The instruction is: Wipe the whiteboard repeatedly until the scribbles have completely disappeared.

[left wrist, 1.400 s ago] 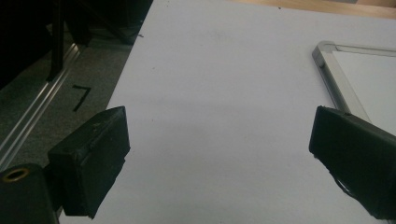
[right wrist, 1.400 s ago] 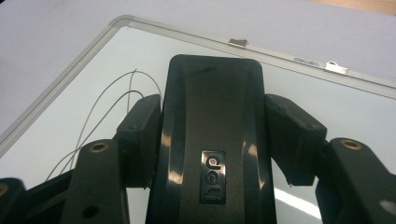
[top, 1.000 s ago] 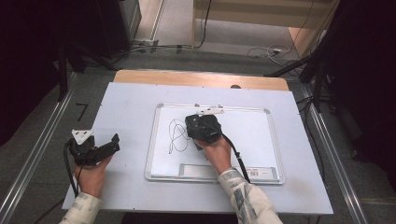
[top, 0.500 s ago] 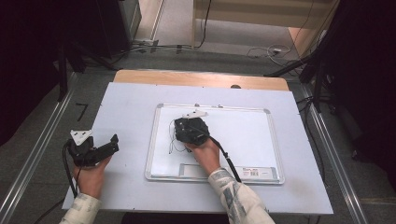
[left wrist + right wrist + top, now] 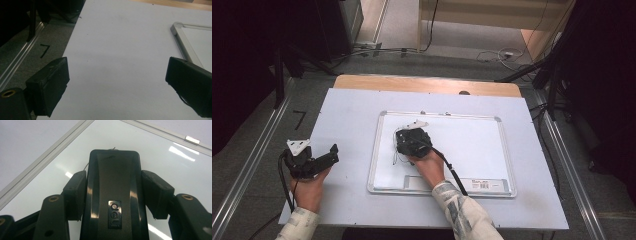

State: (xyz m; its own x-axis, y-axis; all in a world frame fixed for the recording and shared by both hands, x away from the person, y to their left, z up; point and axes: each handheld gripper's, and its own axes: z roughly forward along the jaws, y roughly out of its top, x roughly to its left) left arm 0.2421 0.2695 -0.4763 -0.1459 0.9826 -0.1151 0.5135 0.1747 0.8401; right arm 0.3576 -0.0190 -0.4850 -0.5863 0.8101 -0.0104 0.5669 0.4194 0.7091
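Squarely between right gripper (image 5: 113, 192) pads: eraser (image 5: 113, 177)

- The high view hangs above my side of the table (image 5: 342, 107) and looks forward and down; my forearms enter from its near edge, and the floor lies beyond the far edge.
- The left gripper view rides low on my left gripper (image 5: 310, 161), close to the tabletop, facing far and right between its two jaws; it catches the whiteboard (image 5: 197, 35) by its near-left corner.
- The right gripper view sits on my right gripper (image 5: 412, 141), very near the board, looking along the black eraser (image 5: 113, 192) toward the frame.
- All three share the whiteboard (image 5: 472, 150); its surface (image 5: 162, 162) fills the right gripper view's background.
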